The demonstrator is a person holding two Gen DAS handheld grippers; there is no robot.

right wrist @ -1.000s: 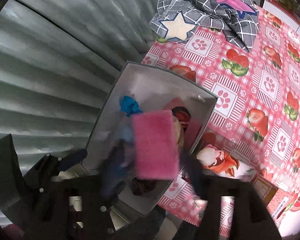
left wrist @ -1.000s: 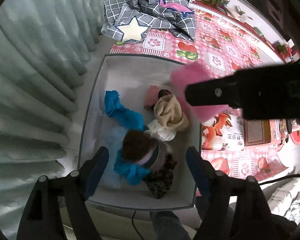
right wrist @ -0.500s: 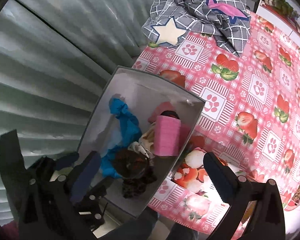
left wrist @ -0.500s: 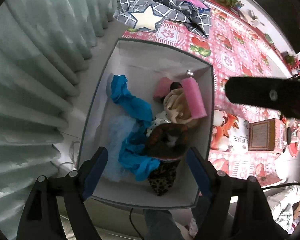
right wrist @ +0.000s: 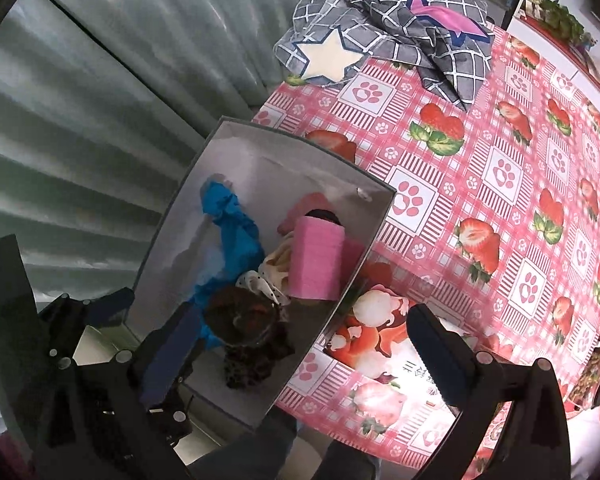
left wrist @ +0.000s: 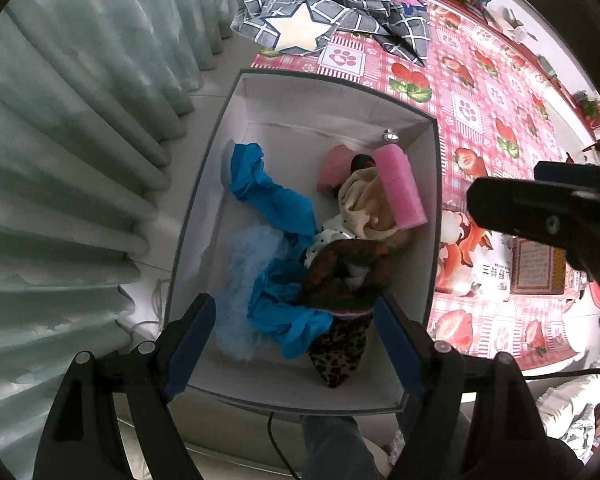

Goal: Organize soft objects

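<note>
Since the earlier frames, the pink sponge (left wrist: 400,190) has left the right gripper (right wrist: 300,354) and now lies inside the grey box (left wrist: 430,240), leaning against the box wall on the table side, on top of a beige cloth (left wrist: 360,212). One second ago the sponge was between the right fingers above the box; now those fingers stand wide apart with nothing between them, and the gripper hangs over the box edge and the tablecloth (right wrist: 500,184).

The left gripper (left wrist: 296,344) points down into the box. Its blue fingers (left wrist: 192,336) are apart and hold nothing; under them lie a dark patterned cloth (left wrist: 348,276) and a leopard-print piece (left wrist: 340,356).

Other soft things in the box are a bright blue cloth (left wrist: 268,196), a light blue fluffy piece (left wrist: 248,256) and a small white dotted cloth (left wrist: 332,236). A pink soft object (left wrist: 332,164) lies near the far wall, beside the sponge.

On the table, well apart from the box, a grey checked fabric with a white star (right wrist: 380,36) lies crumpled. A pleated curtain (left wrist: 72,128) hangs on the other side of the box.
</note>
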